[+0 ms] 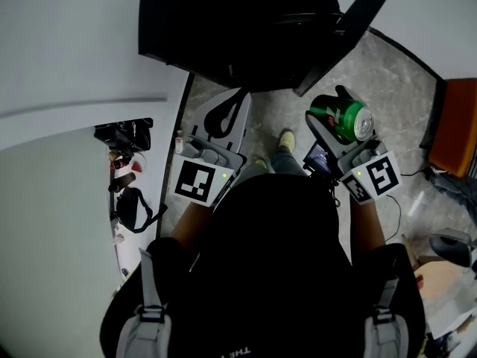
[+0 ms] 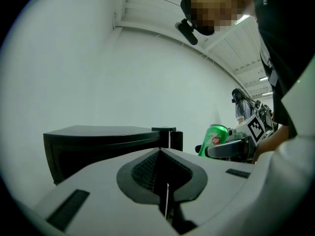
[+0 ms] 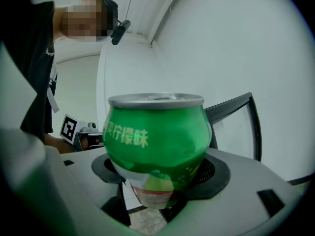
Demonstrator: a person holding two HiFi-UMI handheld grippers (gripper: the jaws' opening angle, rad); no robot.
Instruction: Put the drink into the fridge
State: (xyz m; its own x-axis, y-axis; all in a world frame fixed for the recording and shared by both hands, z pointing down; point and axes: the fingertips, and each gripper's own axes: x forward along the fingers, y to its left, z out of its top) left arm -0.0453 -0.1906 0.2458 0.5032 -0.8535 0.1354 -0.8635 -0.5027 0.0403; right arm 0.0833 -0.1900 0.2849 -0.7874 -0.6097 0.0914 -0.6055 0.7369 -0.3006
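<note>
The right hand-held gripper (image 1: 332,112) grasps the green drink can (image 3: 155,141) above the floor (image 1: 277,114). Only the left gripper view shows the left hand-held gripper (image 2: 162,156) clenched and empty, facing a black box (image 2: 98,141), probably the fridge.

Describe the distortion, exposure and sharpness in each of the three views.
Head view: fisheye curves the wall lines; the person's dark clothing is underexposed, while the green can reads clearly. Left gripper view: black vignette at the corners, left tool soft up close. Right gripper view: the can bulges from wide-angle distortion.
</note>
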